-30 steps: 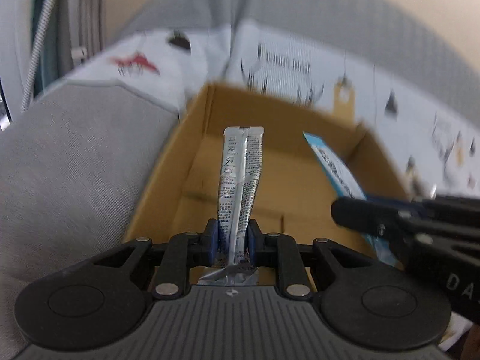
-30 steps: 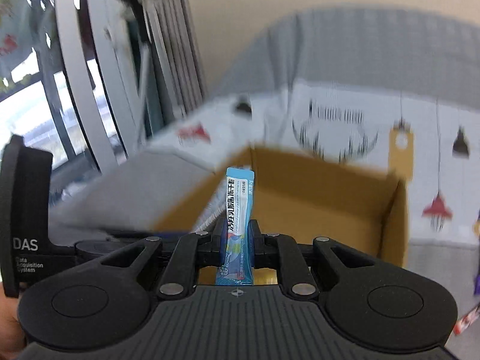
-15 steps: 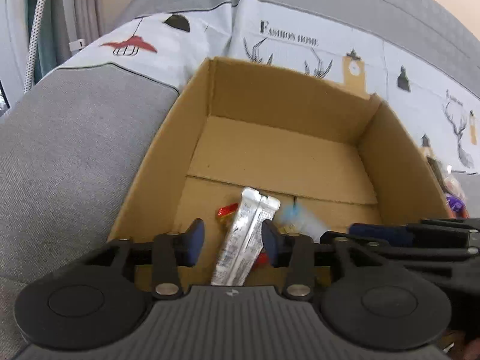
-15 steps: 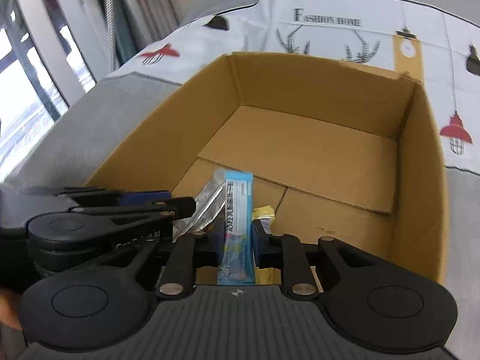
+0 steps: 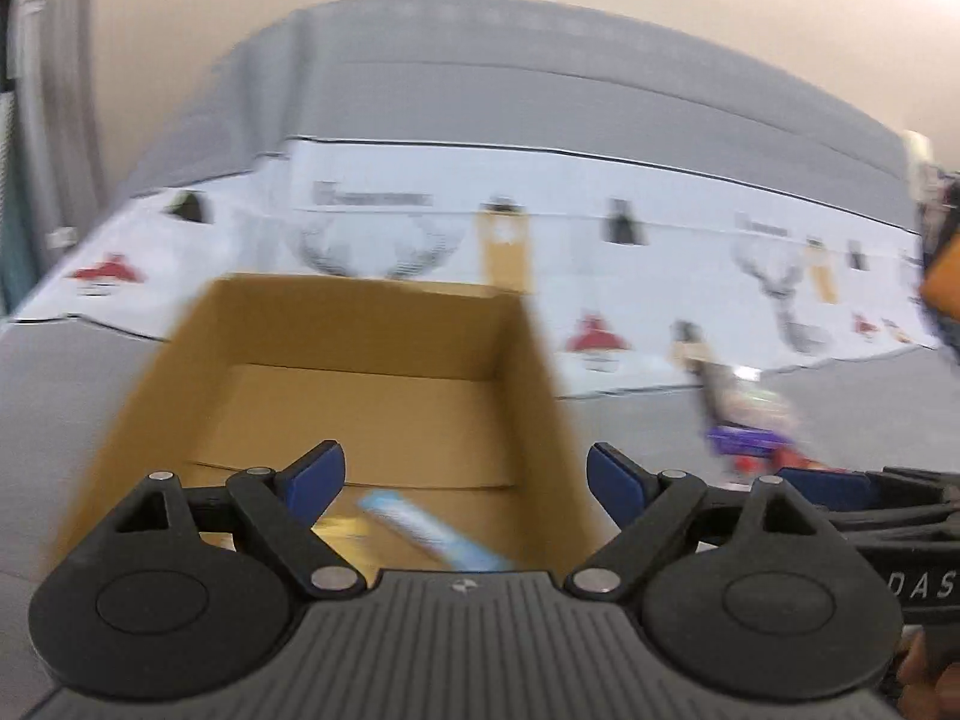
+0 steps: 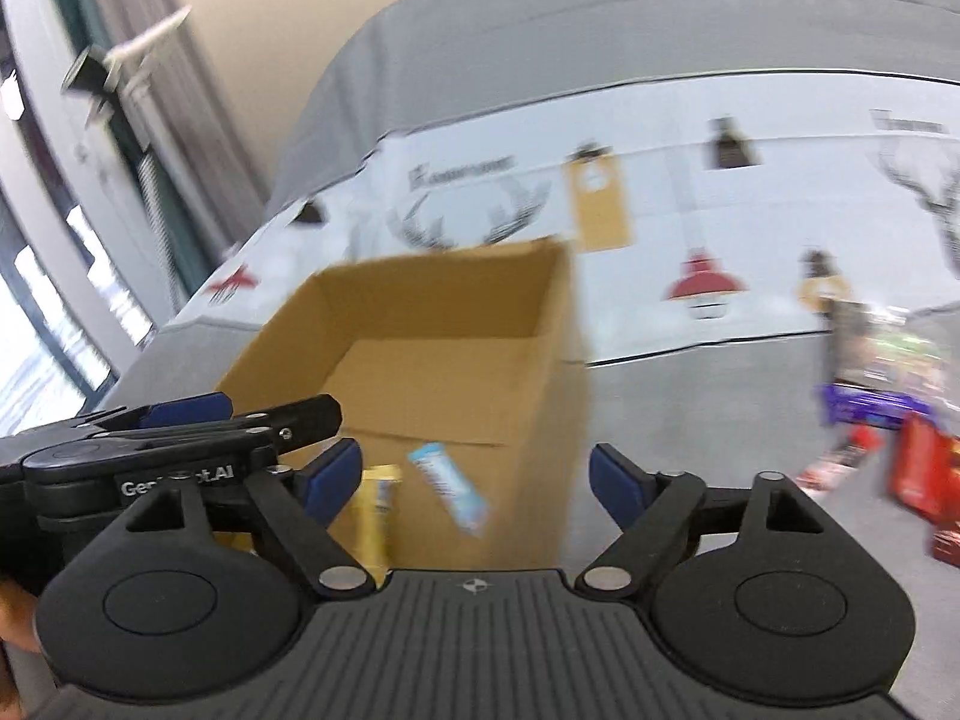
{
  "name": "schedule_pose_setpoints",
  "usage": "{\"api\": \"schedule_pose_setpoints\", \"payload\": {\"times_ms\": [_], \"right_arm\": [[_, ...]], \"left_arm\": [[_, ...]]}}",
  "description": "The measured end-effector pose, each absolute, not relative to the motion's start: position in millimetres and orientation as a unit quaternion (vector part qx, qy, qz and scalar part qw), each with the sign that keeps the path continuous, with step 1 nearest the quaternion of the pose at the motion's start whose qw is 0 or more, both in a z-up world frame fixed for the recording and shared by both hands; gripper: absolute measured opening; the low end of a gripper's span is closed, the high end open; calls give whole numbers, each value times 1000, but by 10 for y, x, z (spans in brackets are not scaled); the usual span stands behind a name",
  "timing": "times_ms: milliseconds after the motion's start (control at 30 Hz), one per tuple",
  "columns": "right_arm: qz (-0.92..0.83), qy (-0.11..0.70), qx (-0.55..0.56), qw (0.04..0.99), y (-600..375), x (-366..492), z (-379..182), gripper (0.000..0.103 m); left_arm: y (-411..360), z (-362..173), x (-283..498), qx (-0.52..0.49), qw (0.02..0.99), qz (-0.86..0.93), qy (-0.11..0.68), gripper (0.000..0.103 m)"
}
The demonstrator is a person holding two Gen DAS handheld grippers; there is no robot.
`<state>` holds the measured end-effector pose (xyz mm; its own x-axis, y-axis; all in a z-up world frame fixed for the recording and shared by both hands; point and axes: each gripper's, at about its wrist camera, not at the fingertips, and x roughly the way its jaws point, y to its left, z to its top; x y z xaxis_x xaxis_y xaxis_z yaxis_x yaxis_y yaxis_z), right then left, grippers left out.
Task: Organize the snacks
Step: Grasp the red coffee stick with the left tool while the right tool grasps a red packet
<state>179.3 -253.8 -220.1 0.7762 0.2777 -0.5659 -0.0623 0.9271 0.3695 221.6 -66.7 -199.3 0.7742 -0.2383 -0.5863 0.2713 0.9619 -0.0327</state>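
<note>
- The left tool (image 5: 465, 474) is spread wide with nothing between its blue pads; its jaws have just been opening.
- The right tool (image 6: 477, 474) is likewise spread wide and holds nothing; its jaws have just been opening too.
- A brown cardboard box (image 5: 360, 312) sits open-topped on a grey sofa (image 5: 540, 90), at 12 o'clock from the left tool and at about 11 o'clock from the right tool.
- A light-blue snack stick (image 6: 447, 492) lies slantwise in the near part of the box, free of both tools; the left wrist view shows it (image 5: 429, 531) blurred, just ahead of the tool's body.
- A yellow snack packet (image 6: 375, 507) lies in the box at 9 o'clock of the blue stick, just beside the right tool's left pad in the picture.
- A white printed cloth (image 5: 660, 252) with antlers and lamps lies on the sofa behind the box.
- More snacks, a purple packet (image 6: 870, 411) and a red packet (image 6: 918, 474) among them, lie on the sofa seat at 3 o'clock of the box, well apart from it; the blur hides what they are.
- The left tool shows in the right wrist view at 9 o'clock, over the box's near left wall.
</note>
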Motion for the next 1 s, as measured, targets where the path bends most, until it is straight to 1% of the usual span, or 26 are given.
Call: {"api": "schedule_pose_setpoints", "payload": {"times_ms": [100,200,367,467,533,600,633,667,700,733,767,833,867,900,933,967,1000], "right_arm": [[51,305,171,935,-2988,1482,-2312,93],[7,305,166,938,-3383,1254,-2511,97],[-47,312,167,934,-4068,1099,-2796,97],[-66,316,162,932,-4381,1180,-2932,97],[-77,321,172,928,-4575,1317,-3056,97],[-72,320,197,924,-4699,1472,-3170,93],[-57,323,206,922,-4740,1524,-3219,85],[-34,334,215,917,-4777,1648,-3294,76],[-24,347,217,912,-4801,1756,-3372,71],[-19,360,217,907,-4824,1852,-3446,61],[-15,372,221,901,-4836,1932,-3514,56],[-15,386,247,889,-4868,2068,-3674,54],[-13,382,254,888,-4863,2104,-3694,53],[-12,387,252,887,-4834,2155,-3717,53],[-13,392,241,888,-4786,2206,-3734,53],[-17,394,228,890,-4750,2249,-3748,58],[-21,391,220,893,-4708,2287,-3744,61]], "left_arm": [[-1154,-2132,2162,34,929,-180,321,91],[-1655,-2398,2153,81,918,-202,332,91],[-2378,-2828,2294,154,896,-234,345,91],[-2657,-3035,2494,167,888,-249,350,91],[-2814,-3175,2652,162,882,-263,355,88],[-2966,-3335,2797,163,875,-272,366,81],[-3037,-3421,2864,168,872,-274,371,79],[-3087,-3495,2917,174,869,-275,373,72],[-3134,-3575,2971,180,866,-276,376,64],[-3158,-3642,3011,186,863,-277,379,61],[-3164,-3705,3041,187,861,-280,380,57],[-3111,-3732,3077,166,863,-291,377,51],[-3101,-3731,3095,161,863,-294,378,43],[-3092,-3730,3112,159,864,-295,377,31],[-3090,-3721,3126,158,863,-295,378,28],[-3077,-3719,3154,153,864,-292,381,21],[-3056,-3714,3179,145,865,-286,385,19]]}}
